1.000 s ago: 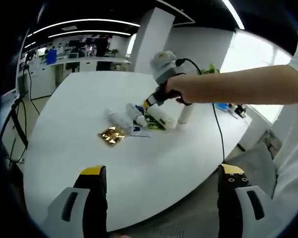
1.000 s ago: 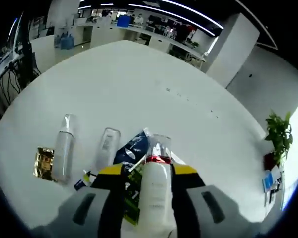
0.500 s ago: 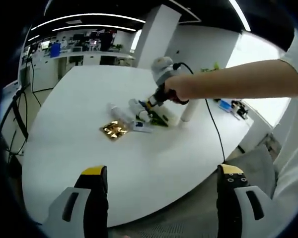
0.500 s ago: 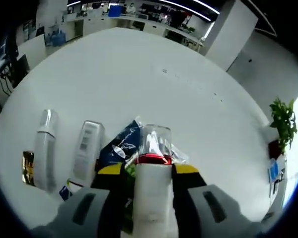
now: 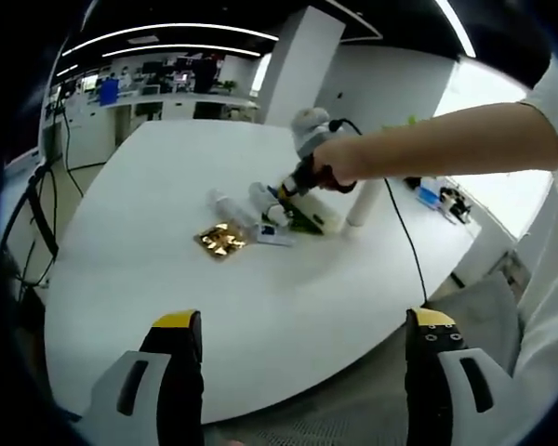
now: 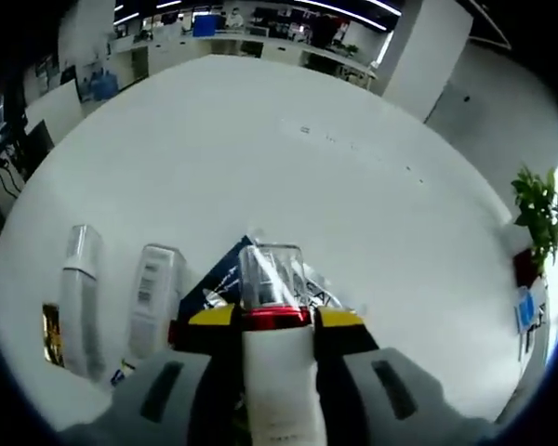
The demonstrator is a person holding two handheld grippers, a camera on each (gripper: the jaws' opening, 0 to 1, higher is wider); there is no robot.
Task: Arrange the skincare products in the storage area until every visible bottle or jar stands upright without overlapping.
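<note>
My right gripper [image 6: 265,316] is shut on a white bottle [image 6: 277,390] with a red band and a clear cap [image 6: 270,276]. In the left gripper view that bottle [image 5: 318,219] lies low over a green sachet, with a hand holding the right gripper [image 5: 286,193] on it. Two clear-capped tubes [image 6: 79,288] [image 6: 153,293] lie flat to its left, beside a dark blue sachet [image 6: 221,276] and a gold sachet [image 5: 221,241]. One white bottle [image 5: 361,204] stands upright behind the hand. My left gripper [image 5: 302,319] is open over the table's near edge, holding nothing.
All of this lies on a large white oval table [image 5: 288,288], bare around the pile. A black cable [image 5: 405,243] trails from the right gripper across its right side. A potted plant [image 6: 538,206] stands beyond the far right edge. Office desks lie behind.
The right gripper has kept its hold on the white bottle and shifted slightly over the pile, so the lying tubes sit closer in its view. The left gripper stays open, barely moved.
</note>
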